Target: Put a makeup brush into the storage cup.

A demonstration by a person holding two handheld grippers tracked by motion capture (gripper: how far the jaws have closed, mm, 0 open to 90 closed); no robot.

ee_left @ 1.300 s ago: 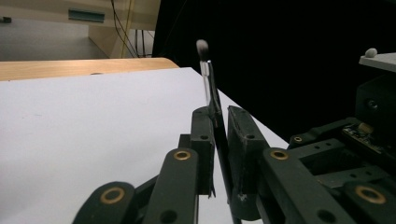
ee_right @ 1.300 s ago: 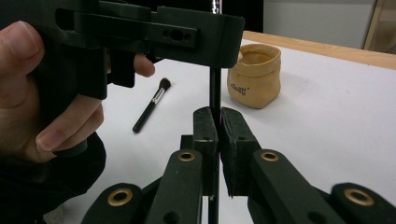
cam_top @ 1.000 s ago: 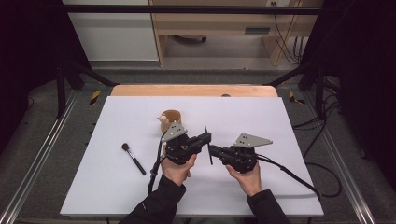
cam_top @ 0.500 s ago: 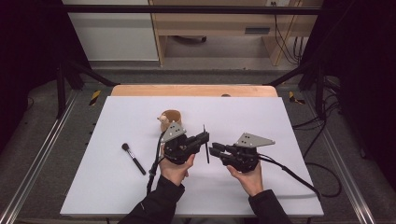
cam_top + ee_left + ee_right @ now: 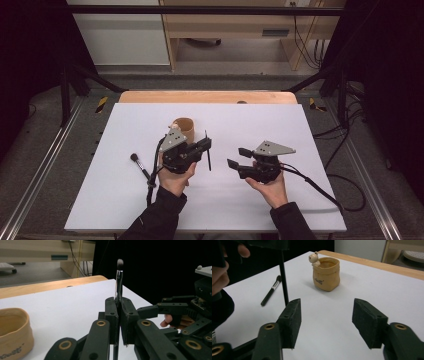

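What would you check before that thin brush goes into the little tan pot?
1. Left hand-held gripper clamped on thin black makeup brush: ok.
2. Brush upright, bristles up: ok.
3. Right hand-held gripper let go, its jaws having just been opening with nothing between them: ok.
4. Small tan fabric pot with bear figure standing upright, mouth open: ok.
5. Second black brush lying on white table, apart from the pot: ok.
6. Room inside pot: cannot tell.

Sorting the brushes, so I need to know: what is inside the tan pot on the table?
The tan pot looks empty near its top, with a small bear figure perched on its rim. Its walls hide the bottom. One brush lies on the table beside it.
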